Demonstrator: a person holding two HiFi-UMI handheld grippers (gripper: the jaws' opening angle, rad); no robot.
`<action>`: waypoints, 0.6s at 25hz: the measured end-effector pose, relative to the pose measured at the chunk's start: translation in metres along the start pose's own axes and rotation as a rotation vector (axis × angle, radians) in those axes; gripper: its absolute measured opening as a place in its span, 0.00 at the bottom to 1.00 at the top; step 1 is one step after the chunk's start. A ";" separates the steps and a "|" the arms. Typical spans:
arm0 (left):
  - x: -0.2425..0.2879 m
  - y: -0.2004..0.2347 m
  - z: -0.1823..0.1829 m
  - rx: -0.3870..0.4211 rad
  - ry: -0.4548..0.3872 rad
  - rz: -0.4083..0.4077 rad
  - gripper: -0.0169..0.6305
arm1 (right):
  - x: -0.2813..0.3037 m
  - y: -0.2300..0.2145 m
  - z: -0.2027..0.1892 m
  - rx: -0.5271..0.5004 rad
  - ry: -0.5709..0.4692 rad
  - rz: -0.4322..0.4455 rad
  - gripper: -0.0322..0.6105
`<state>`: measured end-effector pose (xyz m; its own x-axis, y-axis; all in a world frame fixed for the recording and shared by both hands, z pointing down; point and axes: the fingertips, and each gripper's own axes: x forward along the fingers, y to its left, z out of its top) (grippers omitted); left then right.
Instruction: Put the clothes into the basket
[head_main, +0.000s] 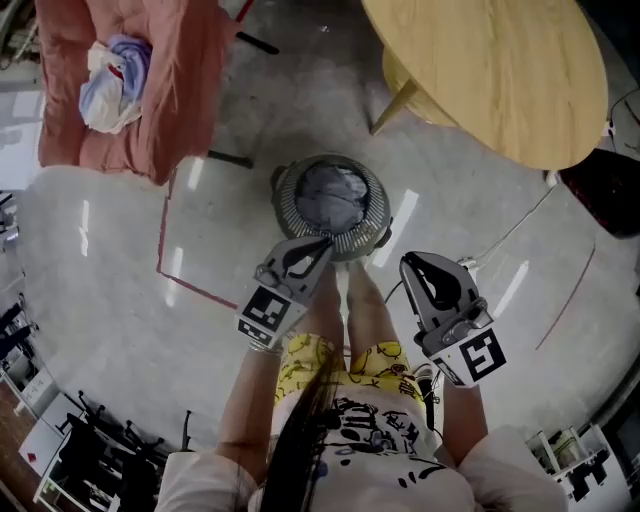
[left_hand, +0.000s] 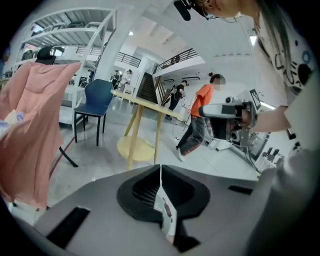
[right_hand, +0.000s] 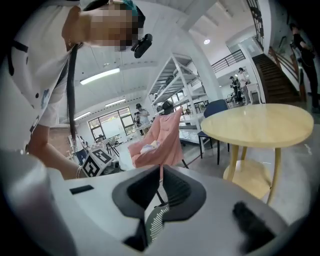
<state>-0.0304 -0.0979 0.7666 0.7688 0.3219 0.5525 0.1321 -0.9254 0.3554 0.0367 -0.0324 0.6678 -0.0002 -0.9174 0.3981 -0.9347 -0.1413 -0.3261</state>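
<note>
A round slatted basket (head_main: 371, 226) stands on the floor in front of the person, with grey-blue clothes (head_main: 331, 192) lying inside. A white and blue garment (head_main: 113, 68) lies on a pink-draped chair (head_main: 180, 90) at the upper left, and also shows small in the right gripper view (right_hand: 149, 147). My left gripper (head_main: 322, 246) hangs over the basket's near rim, its jaws shut tip to tip (left_hand: 160, 169) with nothing between them. To the basket's right, my right gripper (head_main: 409, 264) is raised and its jaws are also shut and empty (right_hand: 161, 169).
A round yellow wooden table (head_main: 500, 70) stands at the upper right, with a lower shelf (left_hand: 134, 148). A blue chair (left_hand: 97, 102) sits behind the pink cloth (left_hand: 30, 135). Red tape lines (head_main: 190, 285) mark the glossy floor. Equipment stands crowd the lower left (head_main: 90, 450). People walk in the background (left_hand: 197, 117).
</note>
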 end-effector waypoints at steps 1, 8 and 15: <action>-0.004 -0.002 0.011 0.014 -0.009 0.000 0.06 | -0.003 0.001 0.009 -0.012 -0.010 -0.002 0.11; -0.046 -0.026 0.088 0.075 -0.092 -0.008 0.05 | -0.025 0.022 0.074 -0.084 -0.070 -0.003 0.11; -0.103 -0.055 0.143 0.155 -0.133 -0.039 0.05 | -0.042 0.059 0.129 -0.140 -0.099 0.003 0.11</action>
<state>-0.0269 -0.1083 0.5822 0.8358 0.3386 0.4322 0.2506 -0.9357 0.2485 0.0275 -0.0504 0.5215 0.0259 -0.9509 0.3085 -0.9752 -0.0918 -0.2012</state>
